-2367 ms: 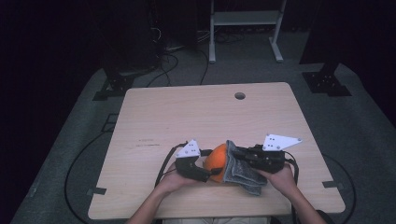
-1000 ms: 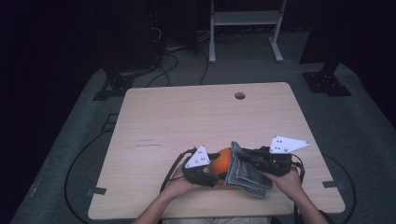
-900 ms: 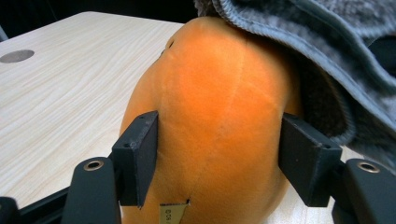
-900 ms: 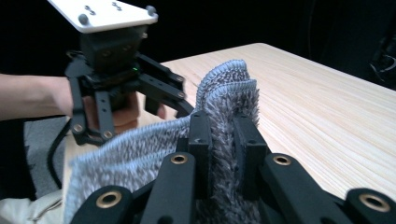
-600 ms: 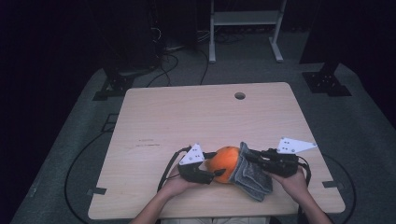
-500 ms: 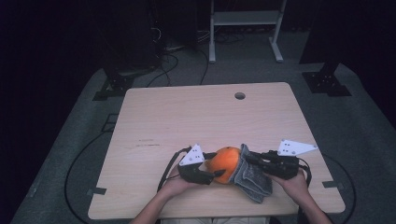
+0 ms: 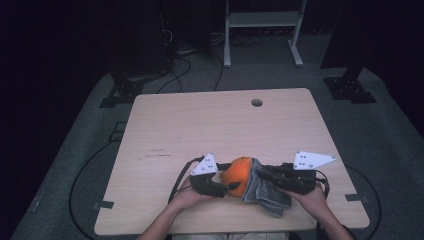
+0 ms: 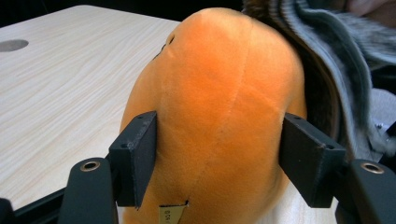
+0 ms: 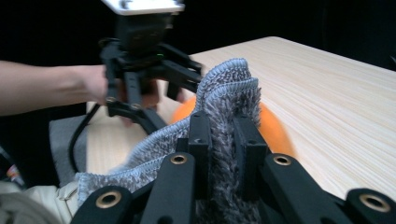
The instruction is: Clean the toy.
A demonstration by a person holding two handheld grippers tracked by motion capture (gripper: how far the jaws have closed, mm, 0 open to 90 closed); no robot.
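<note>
An orange plush toy (image 7: 239, 172) sits near the table's front edge, and my left gripper (image 7: 231, 185) is shut on it. In the left gripper view the two pads press into the plush toy (image 8: 219, 93) from both sides; the left gripper (image 8: 219, 154) has just eased its jaws slightly wider, the plush staying between them. A grey fuzzy cloth (image 7: 265, 192) hangs against the plush's right side. My right gripper (image 9: 224, 135) is shut on a fold of the cloth (image 9: 229, 88), with the plush toy (image 9: 273, 126) behind it and the left gripper (image 9: 180, 81) facing it.
The wooden table (image 7: 215, 125) has a round cable hole (image 7: 257, 102) at the back. Beyond it stand a white frame (image 7: 260, 30) and black stand feet (image 7: 347, 87). Cables run over the grey floor.
The right gripper's grey plate has sunk slightly and drifted right. The plush and cloth have stayed near the front edge, with the cloth lying closer over the plush's right side.
</note>
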